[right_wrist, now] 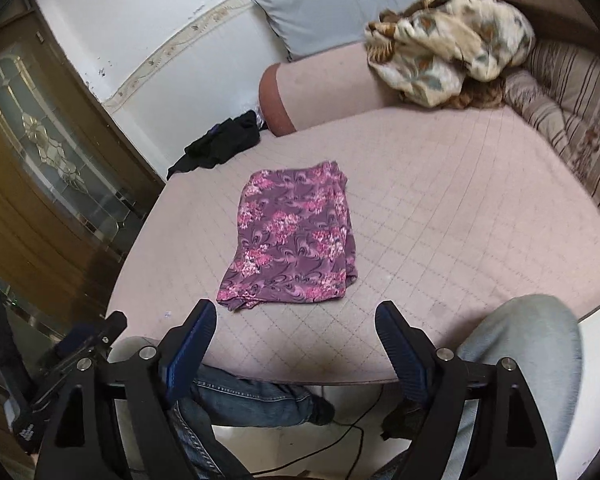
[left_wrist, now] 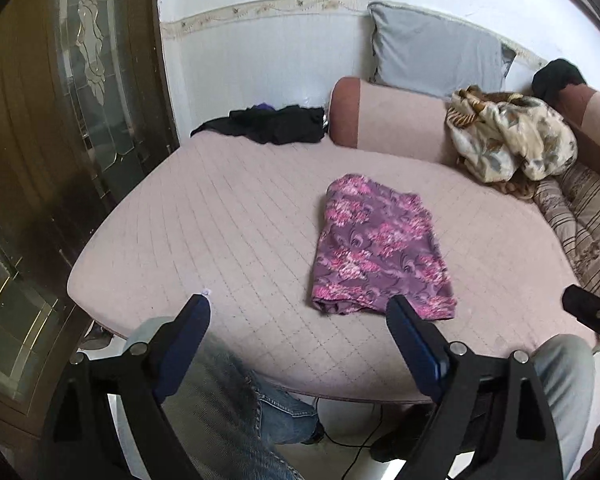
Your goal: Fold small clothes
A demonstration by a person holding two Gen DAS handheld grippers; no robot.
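Now both the left gripper and right gripper are hovering spread wide, holding nothing, while the folded purple cloth is lying just beyond them on the pink mattress.

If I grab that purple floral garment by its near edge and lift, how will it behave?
The purple floral garment probably goes limp: it lies flat in soft layers with rumpled edges on the pink quilted cover. It looks thin, so likely light. The stacked layers at its near edge may separate unless the jaws pinch all of them.
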